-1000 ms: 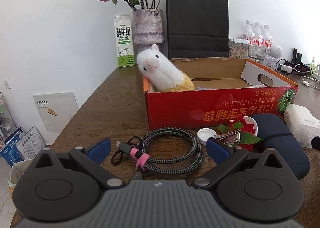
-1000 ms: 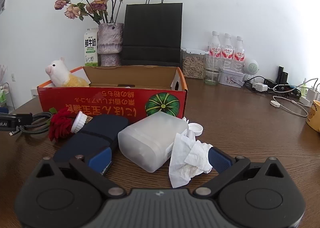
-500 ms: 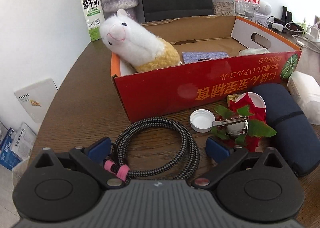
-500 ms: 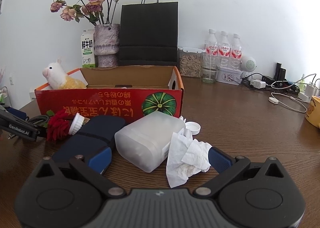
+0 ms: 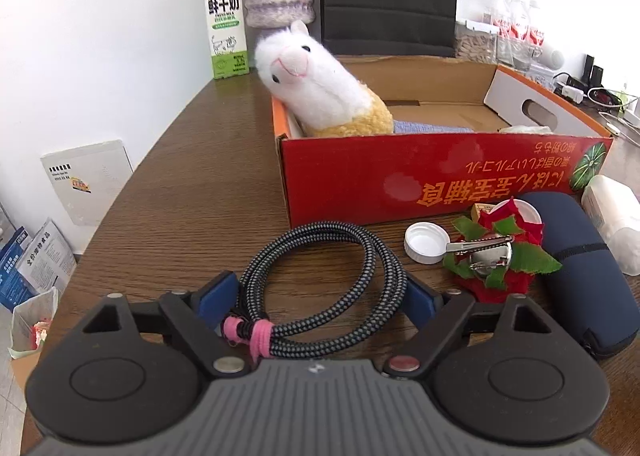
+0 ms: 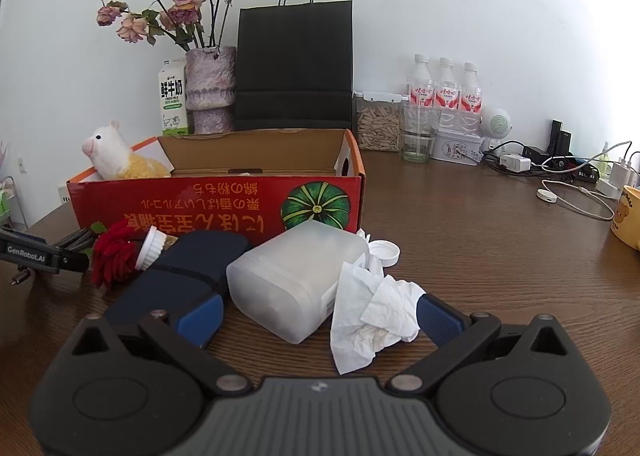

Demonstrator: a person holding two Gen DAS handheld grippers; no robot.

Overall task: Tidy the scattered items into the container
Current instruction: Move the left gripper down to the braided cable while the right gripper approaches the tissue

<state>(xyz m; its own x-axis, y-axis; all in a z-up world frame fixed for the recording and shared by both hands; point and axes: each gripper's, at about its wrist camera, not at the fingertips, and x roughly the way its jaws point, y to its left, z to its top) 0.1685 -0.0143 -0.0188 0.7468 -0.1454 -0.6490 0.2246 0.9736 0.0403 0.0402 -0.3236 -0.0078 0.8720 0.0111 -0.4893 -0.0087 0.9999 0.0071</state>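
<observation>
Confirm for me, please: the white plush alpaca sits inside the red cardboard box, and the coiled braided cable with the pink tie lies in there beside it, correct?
Not quite. The white plush alpaca does sit inside the red cardboard box, but the coiled braided cable with the pink tie lies outside it, on the brown wooden table in front of the box, as the left wrist view shows.

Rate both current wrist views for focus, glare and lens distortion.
Left wrist view: sharp; cable and box text crisp, a soft glare patch on the box front, upper right washed out around the bottles. Right wrist view: sharp, evenly lit, tissue folds clear. Both: fisheye bends the table edge, and the corners are dark.
</observation>
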